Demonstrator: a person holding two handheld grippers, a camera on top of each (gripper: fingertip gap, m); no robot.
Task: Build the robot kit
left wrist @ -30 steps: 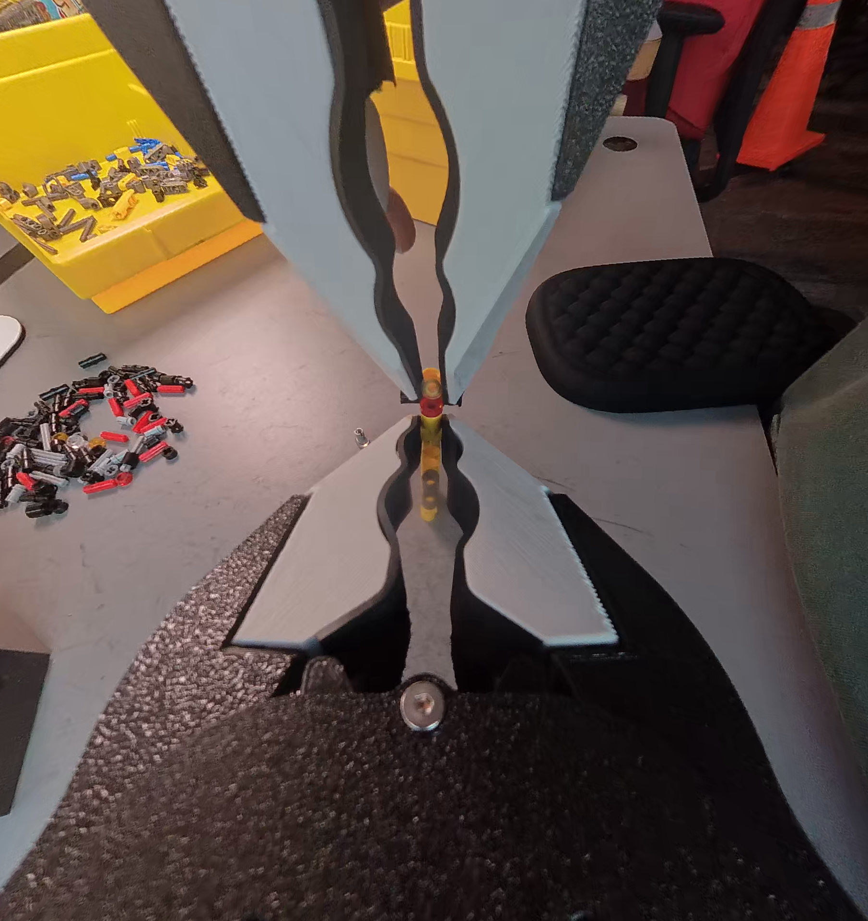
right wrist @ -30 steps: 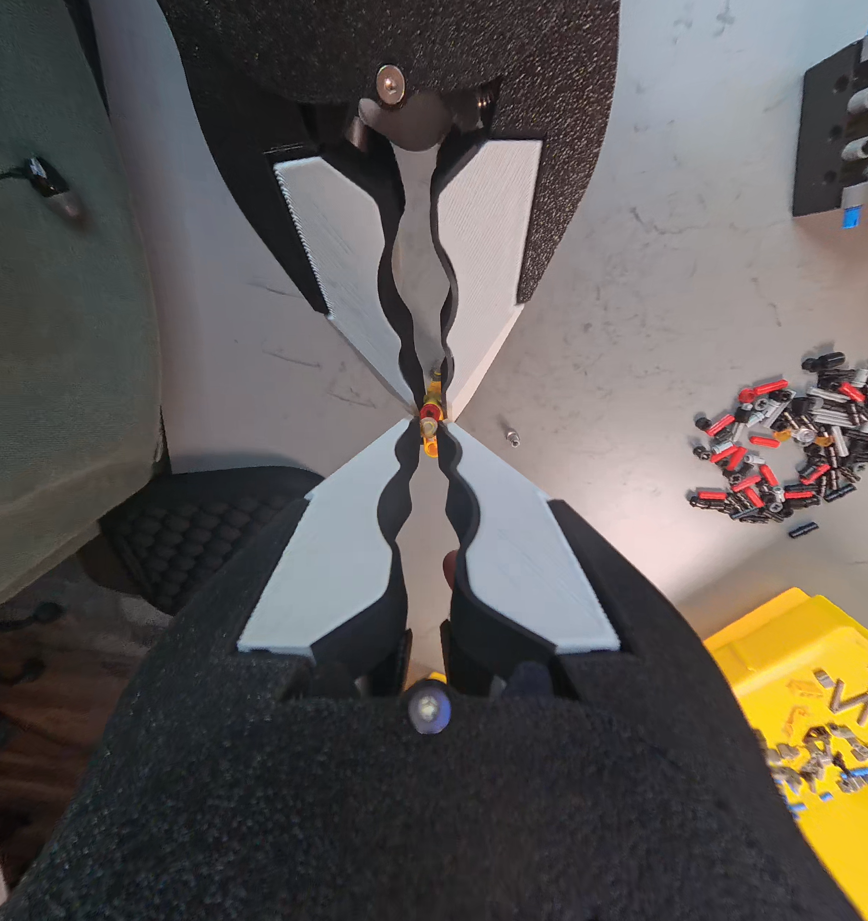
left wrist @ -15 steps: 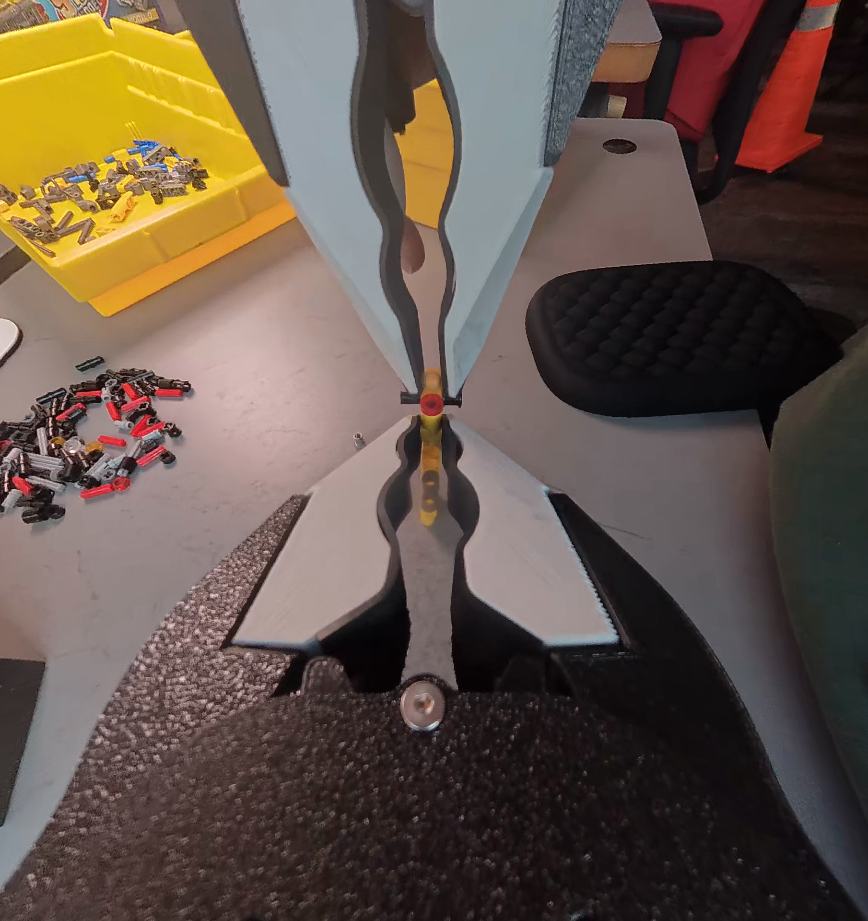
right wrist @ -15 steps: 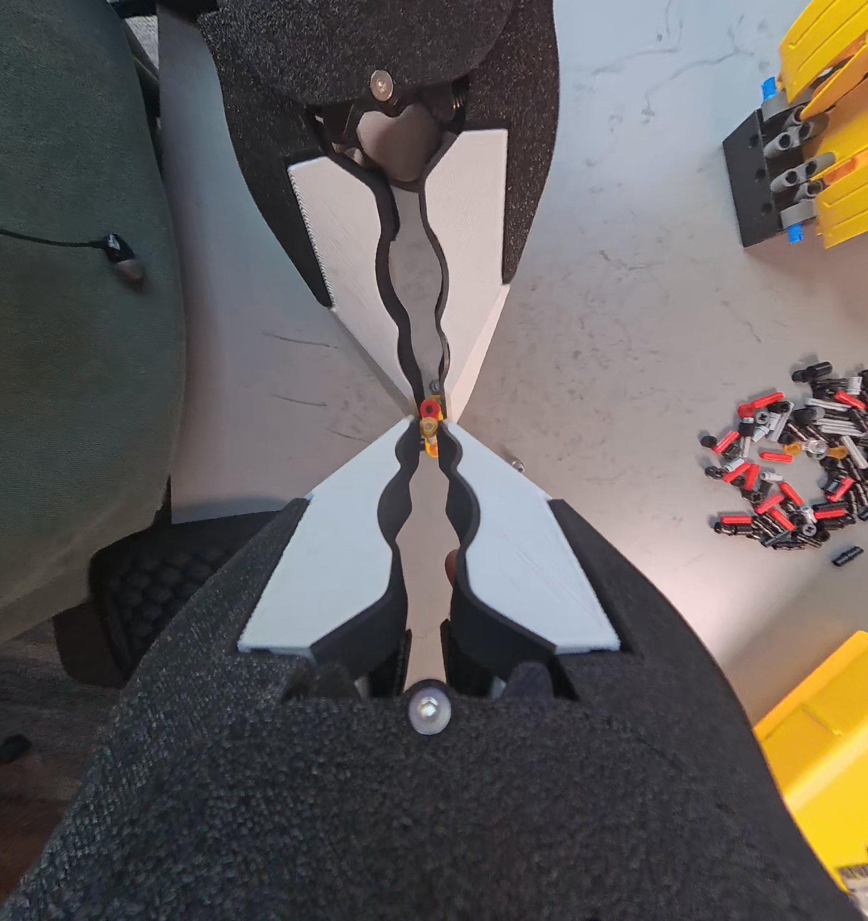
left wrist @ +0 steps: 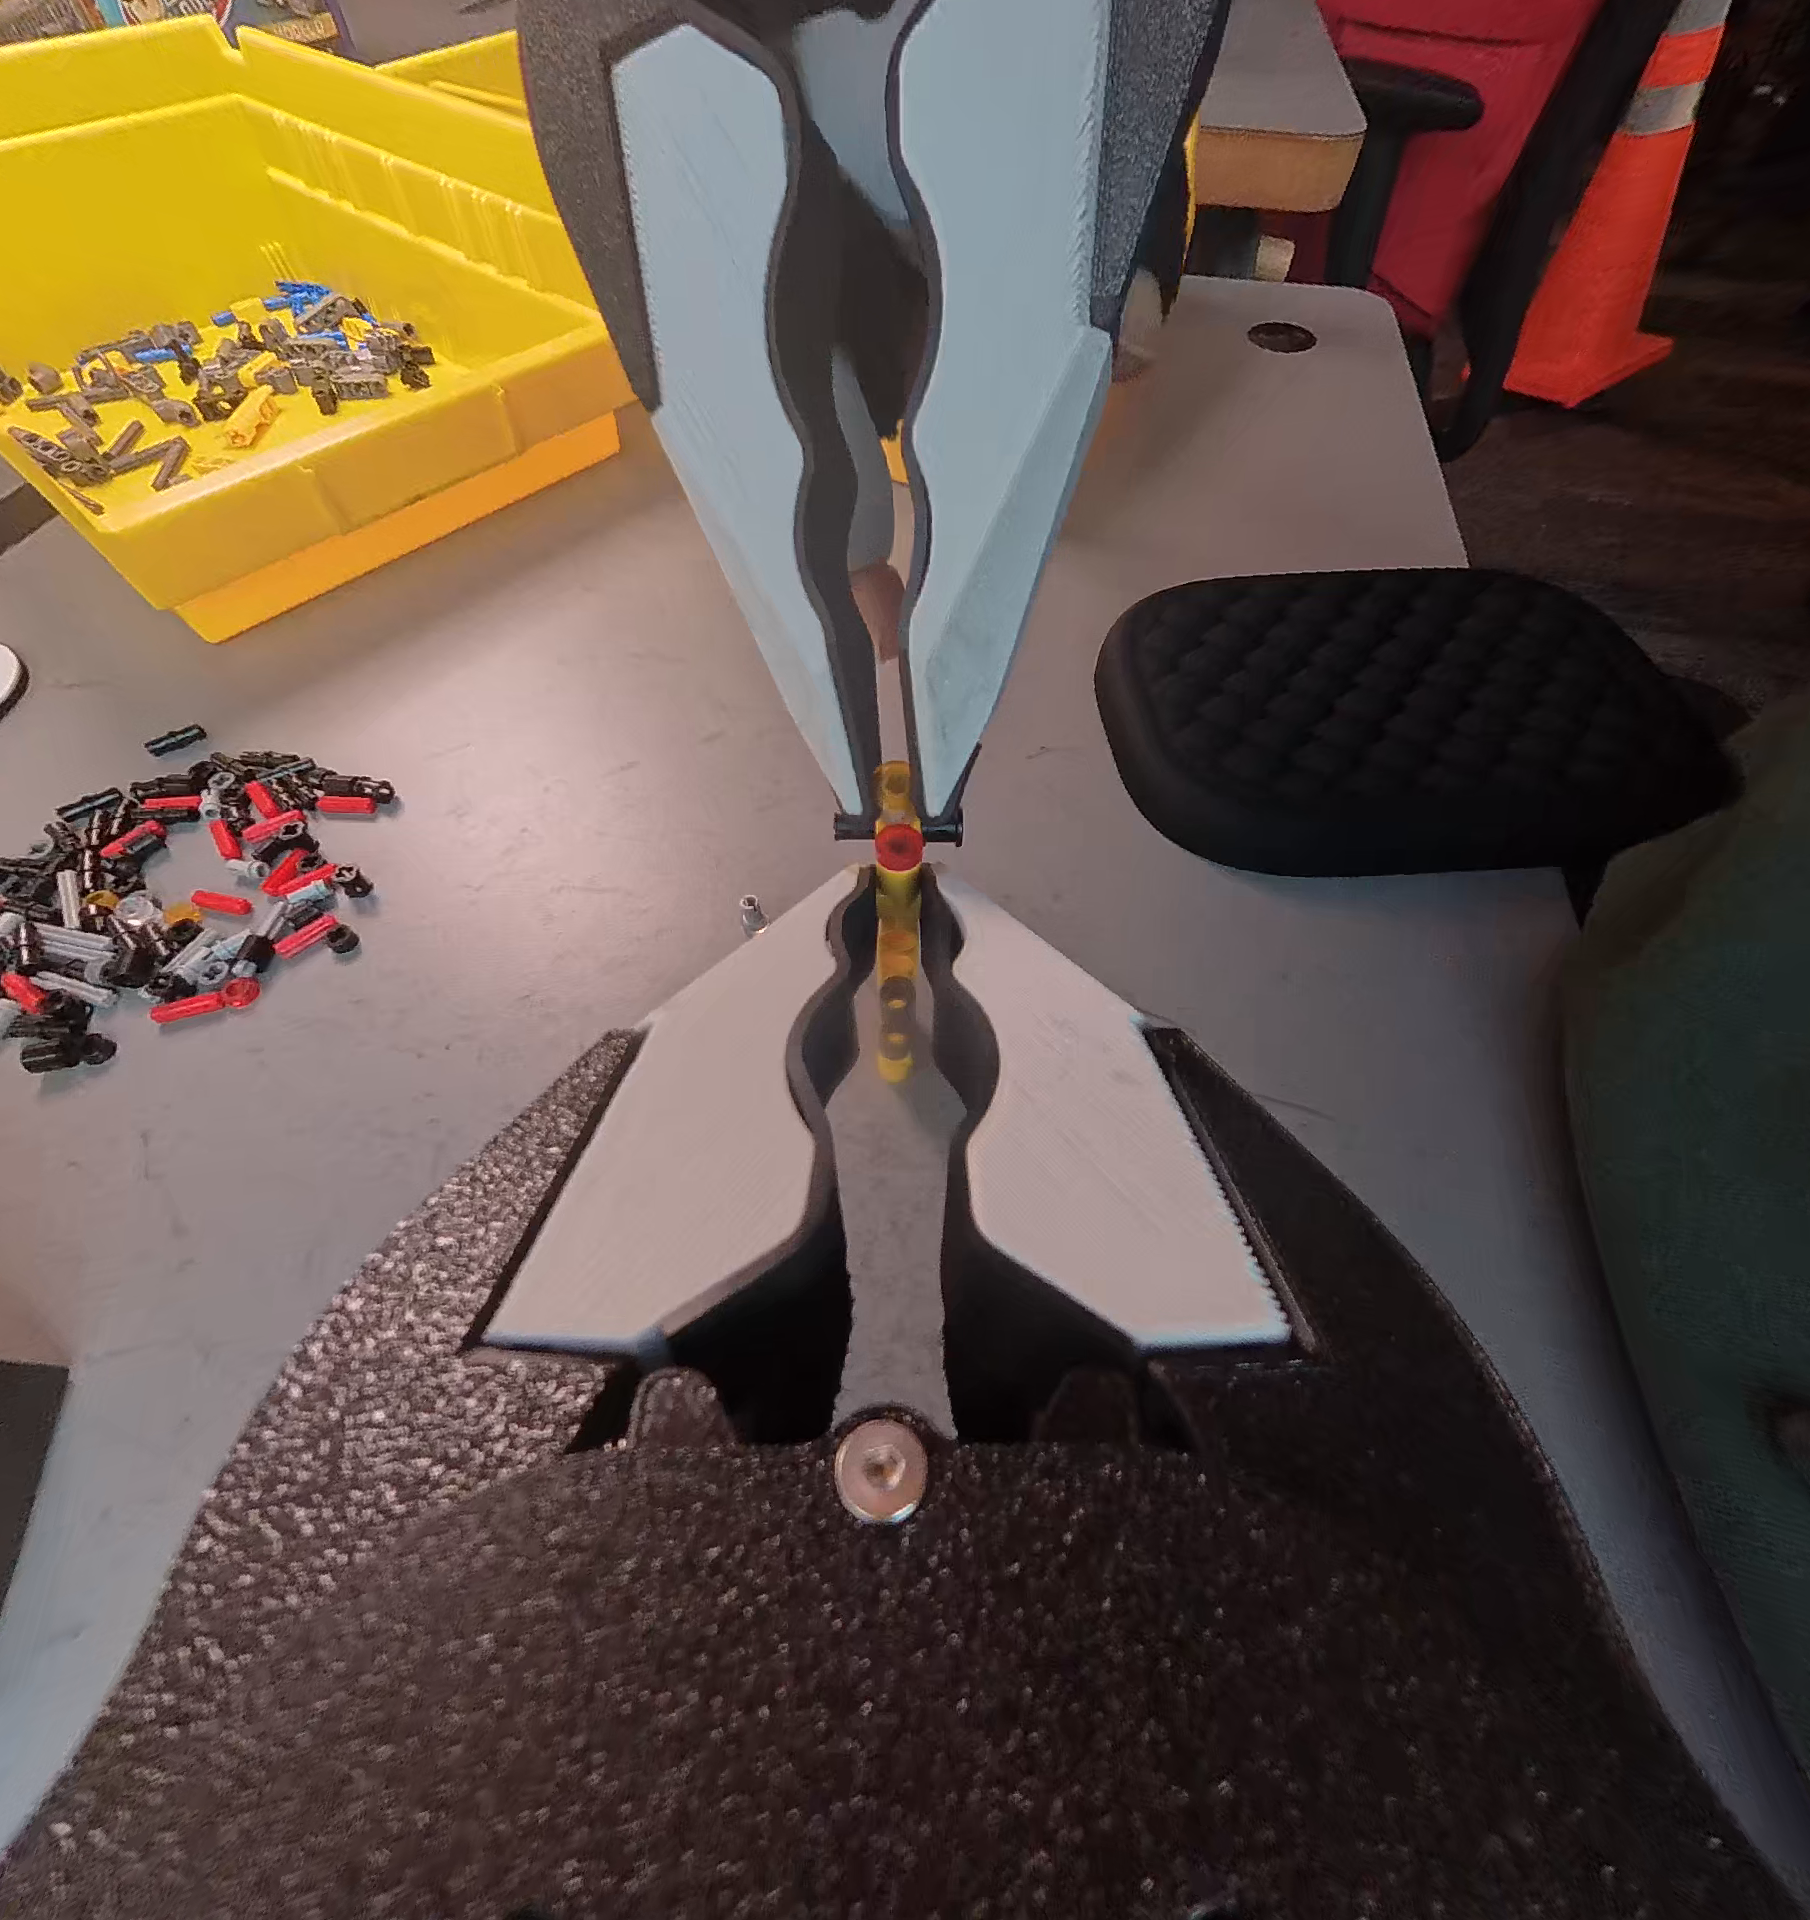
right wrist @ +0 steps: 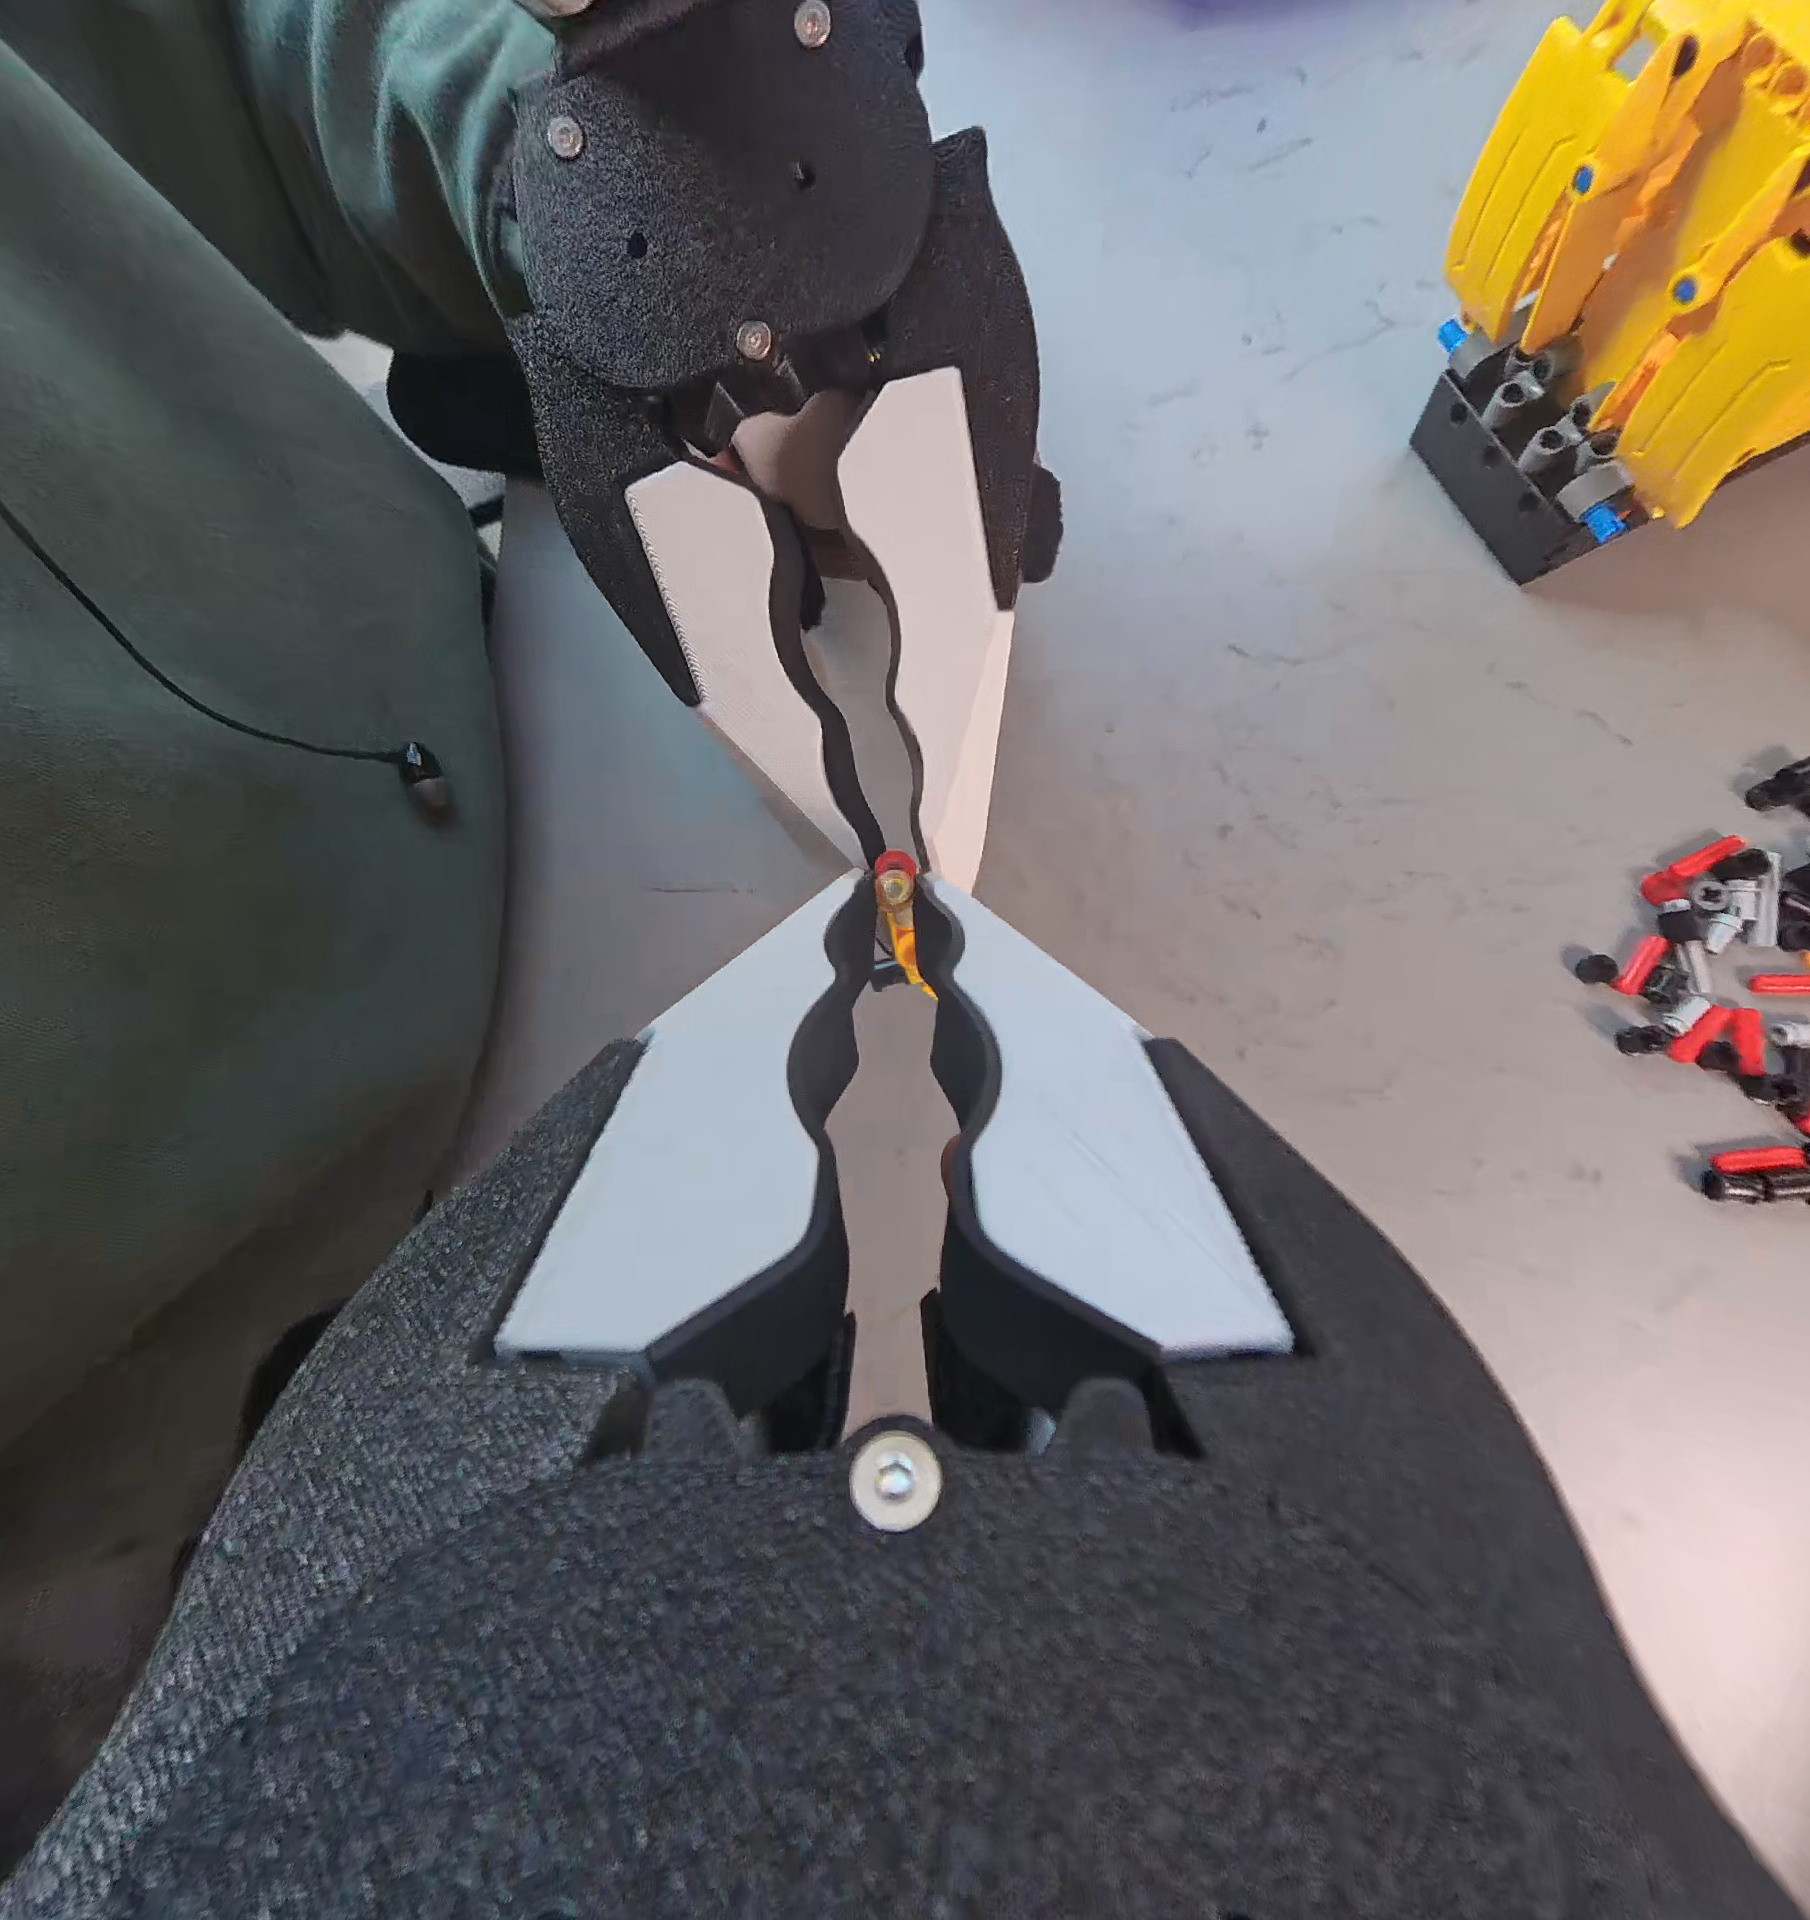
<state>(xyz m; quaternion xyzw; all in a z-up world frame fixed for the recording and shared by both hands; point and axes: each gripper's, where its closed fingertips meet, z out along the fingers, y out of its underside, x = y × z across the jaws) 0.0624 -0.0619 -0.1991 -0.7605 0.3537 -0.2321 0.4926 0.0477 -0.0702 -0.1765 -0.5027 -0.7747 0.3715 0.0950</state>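
The left gripper (left wrist: 896, 894) has its jaws closed on a yellow perforated beam (left wrist: 893, 987); the right gripper (right wrist: 896, 894), tip to tip with it, has its jaws closed on a translucent orange piece (right wrist: 906, 940) (a red pin (left wrist: 896, 847) sits at the joint); all held above the grey table (left wrist: 568, 675); left lie loose small parts (left wrist: 153, 894) and a yellow bin (left wrist: 257, 312).

The left gripper (left wrist: 896, 896) has pale grey fingers edged in black on a speckled black body; the right gripper (right wrist: 896, 896) looks the same. Between them sit a yellow beam (left wrist: 893, 982) and a red pin (left wrist: 897, 847). Black, red and grey small parts (left wrist: 142, 899) lie on the grey table (left wrist: 527, 686). The bin (left wrist: 288, 260) is yellow, the cushion (left wrist: 1400, 717) black and quilted.
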